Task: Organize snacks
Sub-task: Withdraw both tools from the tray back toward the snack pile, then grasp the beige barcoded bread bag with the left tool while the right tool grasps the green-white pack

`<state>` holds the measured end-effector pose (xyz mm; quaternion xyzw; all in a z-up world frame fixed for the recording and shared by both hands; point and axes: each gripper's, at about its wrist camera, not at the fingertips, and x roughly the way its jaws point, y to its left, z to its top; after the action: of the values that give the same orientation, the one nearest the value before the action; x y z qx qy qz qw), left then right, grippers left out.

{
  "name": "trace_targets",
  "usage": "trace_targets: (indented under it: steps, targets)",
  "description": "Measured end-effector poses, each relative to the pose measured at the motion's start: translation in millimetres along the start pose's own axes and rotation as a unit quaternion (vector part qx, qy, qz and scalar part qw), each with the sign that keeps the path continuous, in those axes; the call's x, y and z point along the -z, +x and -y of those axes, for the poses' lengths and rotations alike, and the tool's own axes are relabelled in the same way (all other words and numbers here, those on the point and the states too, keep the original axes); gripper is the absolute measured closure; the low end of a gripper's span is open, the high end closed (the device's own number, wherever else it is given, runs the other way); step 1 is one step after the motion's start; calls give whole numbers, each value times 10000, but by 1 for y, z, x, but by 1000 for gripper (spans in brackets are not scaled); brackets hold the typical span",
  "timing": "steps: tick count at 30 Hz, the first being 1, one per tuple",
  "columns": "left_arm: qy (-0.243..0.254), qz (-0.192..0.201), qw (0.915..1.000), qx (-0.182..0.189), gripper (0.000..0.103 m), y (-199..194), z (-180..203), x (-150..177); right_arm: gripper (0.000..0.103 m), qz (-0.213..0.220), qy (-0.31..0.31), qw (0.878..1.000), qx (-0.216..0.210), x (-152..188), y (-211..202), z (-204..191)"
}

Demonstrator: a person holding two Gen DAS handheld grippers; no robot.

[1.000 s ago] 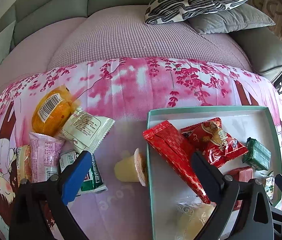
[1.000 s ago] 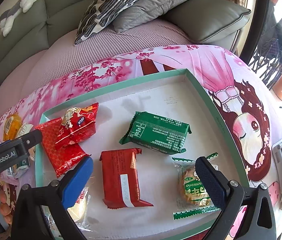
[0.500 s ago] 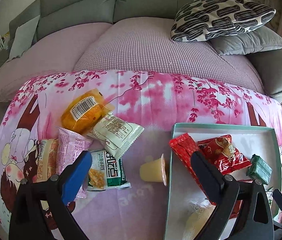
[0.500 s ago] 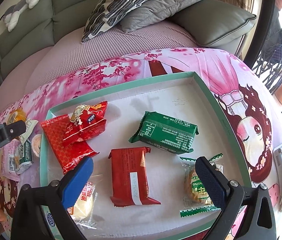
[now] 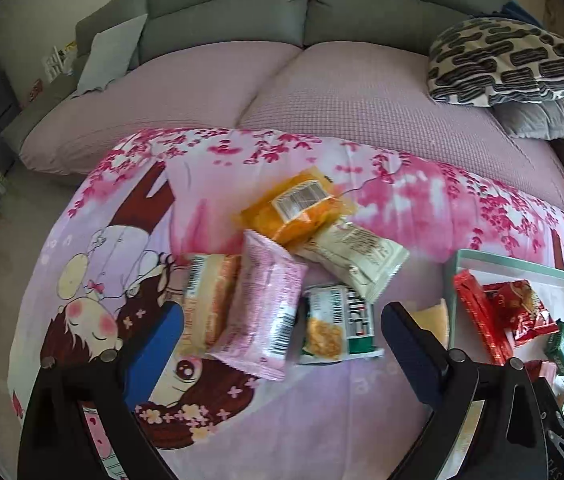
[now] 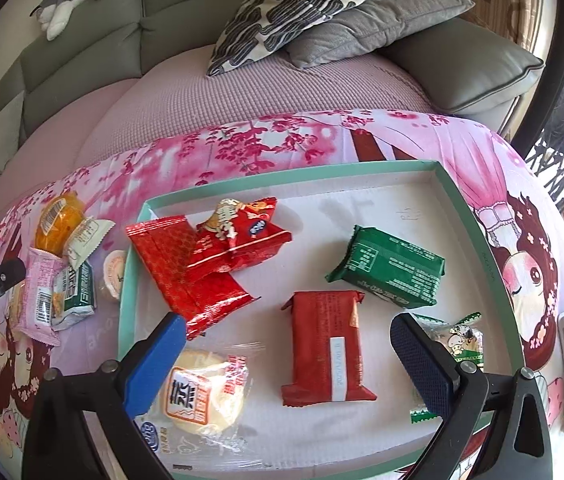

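a: hovering over the loose pile, left gripper (image 5: 282, 328) has its tongs spread wide, nothing between them. the pink packet (image 5: 260, 312) lies right in the gap, with the green-and-white packet (image 5: 337, 326) at its 3 o'clock.

b: and the right gripper (image 6: 285, 344)?

a: tongs apart too, empty, hanging above the box (image 6: 477, 216). the red flat packet (image 6: 327, 346) sits between the fingers.

b: handling?

a: my read: all light, crinkly foil or film, slippery, soft inside. cakes would crush. pinch the pink packet across its middle, or take it by a sealed end fin. it overlaps the tan cake packet (image 5: 208, 300) at its 9 o'clock, so lifting may drag that one.

b: count outside the box?

a: six, left view: orange packet (image 5: 295, 208) at 12 o'clock of the pile, white packet (image 5: 357, 256) just under it, pink, tan, green-and-white, and a jelly cup (image 5: 435, 318) touching the box wall, partly hidden by a finger.

b: inside?

a: six, right view: long red packet (image 6: 178, 264), red printed bag (image 6: 242, 236) lying on it, dark green packet (image 6: 389, 266) toward 2 o'clock, red flat packet, clear-wrapped cake (image 6: 202, 392) at 7 o'clock, green-trimmed cookie packet (image 6: 457, 340) at 4 o'clock.
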<state>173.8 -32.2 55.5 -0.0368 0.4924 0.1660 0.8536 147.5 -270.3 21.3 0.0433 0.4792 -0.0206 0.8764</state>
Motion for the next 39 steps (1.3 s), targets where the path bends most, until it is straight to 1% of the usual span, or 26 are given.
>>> trace_targets:
  steps: [4, 9, 12, 16, 20, 25, 28, 32, 36, 39]
  targets:
    - [-371, -71, 9991, -170, 4, 2, -35, 8, 0, -54, -262, 9993, -265, 4, -2, -25]
    - [-733, -175, 9971, -128, 4, 1, -65, 21, 0, -55, -440, 9955, -842, 8, -8, -51]
    - [-799, -196, 9966, -66, 4, -2, -73, 28, 0, 3, -508, 9923, -1130, 9, -13, -63]
    - [-833, -269, 9962, -40, 4, -1, -80, 35, 0, 111, -563, 9893, -1343, 12, -18, -73]
    - [-923, -314, 9952, 4, 4, 1, -86, 38, 0, 40, -515, 9849, -1652, 14, -17, -78]
    - [-910, -278, 9954, 137, 4, 4, -86, 38, 0, 65, -683, 9859, -1523, 18, -13, -84]
    - [-877, -254, 9957, 157, 4, 7, -85, 38, 0, 183, -793, 9857, -1477, 20, -13, -87]
    - [-991, -183, 9944, 310, 4, 11, -92, 36, 0, 254, -862, 9867, -1356, 21, -10, -88]
    - [-945, -83, 9951, 284, 4, 17, -96, 32, 0, 278, -853, 9893, -1151, 21, -6, -88]
    - [-931, 17, 9950, 368, 4, 20, -100, 28, 0, 286, -728, 9887, -1282, 20, -5, -84]
